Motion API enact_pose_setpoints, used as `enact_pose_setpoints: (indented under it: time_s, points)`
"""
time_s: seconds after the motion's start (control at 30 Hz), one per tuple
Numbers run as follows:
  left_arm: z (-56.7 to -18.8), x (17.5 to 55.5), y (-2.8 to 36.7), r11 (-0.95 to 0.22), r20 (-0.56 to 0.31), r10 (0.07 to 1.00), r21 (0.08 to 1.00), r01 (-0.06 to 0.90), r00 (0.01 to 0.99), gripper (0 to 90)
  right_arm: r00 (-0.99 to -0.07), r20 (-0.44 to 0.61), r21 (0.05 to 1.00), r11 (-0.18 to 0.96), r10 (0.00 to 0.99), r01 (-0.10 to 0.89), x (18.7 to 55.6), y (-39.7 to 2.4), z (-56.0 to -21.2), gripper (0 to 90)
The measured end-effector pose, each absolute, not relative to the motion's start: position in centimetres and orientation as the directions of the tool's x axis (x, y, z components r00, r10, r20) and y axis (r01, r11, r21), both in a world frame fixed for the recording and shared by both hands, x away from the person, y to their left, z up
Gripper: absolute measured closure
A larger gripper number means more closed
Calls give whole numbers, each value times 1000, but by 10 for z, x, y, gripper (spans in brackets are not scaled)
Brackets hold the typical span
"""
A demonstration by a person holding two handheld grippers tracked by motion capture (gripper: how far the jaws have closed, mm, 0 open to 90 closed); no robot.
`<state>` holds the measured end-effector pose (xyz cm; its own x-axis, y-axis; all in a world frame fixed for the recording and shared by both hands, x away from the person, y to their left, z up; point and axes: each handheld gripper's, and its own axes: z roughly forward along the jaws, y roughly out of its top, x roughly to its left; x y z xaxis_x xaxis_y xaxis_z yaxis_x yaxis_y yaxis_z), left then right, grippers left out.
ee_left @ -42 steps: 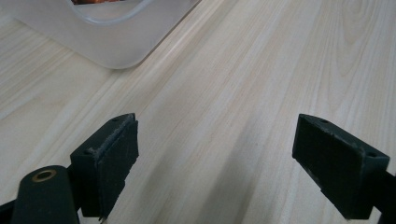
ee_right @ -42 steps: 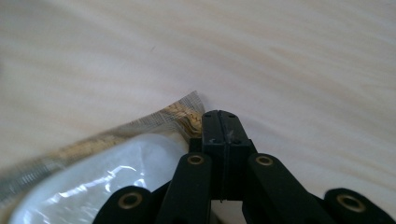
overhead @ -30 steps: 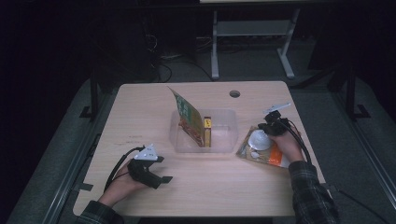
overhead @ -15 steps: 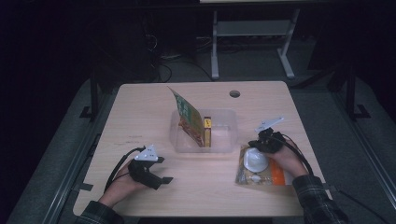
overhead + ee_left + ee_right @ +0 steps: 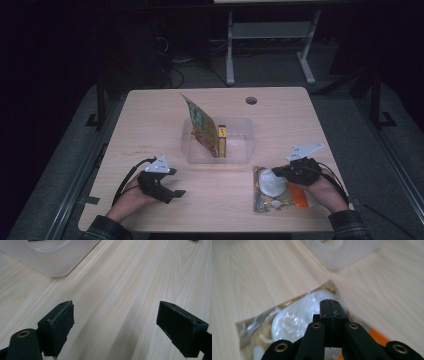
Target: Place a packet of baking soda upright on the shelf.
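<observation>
Print on upright green packet (image 5: 202, 125) in clear bin (image 5: 240, 150) unreadable; snack bag (image 5: 272, 187) likewise.

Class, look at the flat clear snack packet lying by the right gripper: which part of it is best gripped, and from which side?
Probably the snack packet's flat sealed edge nearest the clear tub, approached low from the tub side. The packet lies flat on the table, and its white middle bulges, so the thin edge suits the right gripper better.

The table (image 5: 150, 130) is pale wood-grain laminate, smooth, faintly sheened; the bin (image 5: 240, 150) at its centre is clear, frosted-looking plastic; the packet (image 5: 287, 317), toward four o'clock, is glossy crinkled film throwing white glints; the left gripper (image 5: 115, 327) has matt black pads (image 5: 62, 322), scuffed at the edges; brass-coloured rivets dot the right gripper (image 5: 329, 305).
</observation>
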<state>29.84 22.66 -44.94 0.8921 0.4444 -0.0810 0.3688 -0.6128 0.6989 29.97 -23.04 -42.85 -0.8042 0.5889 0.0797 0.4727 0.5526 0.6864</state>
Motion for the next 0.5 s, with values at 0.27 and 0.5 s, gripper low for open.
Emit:
enact_pose_setpoints:
  time_s: [0.27, 0.5]
  points:
    - [-450, 298, 226, -611, -88, 443, 698, 373, 892, 138, -831, 113, 648, 594, 544, 477, 300, -216, -445, 896]
    - [-450, 298, 225, -618, -91, 438, 692, 373, 894, 138, -866, 134, 671, 599, 481, 436, 301, -201, -448, 897]
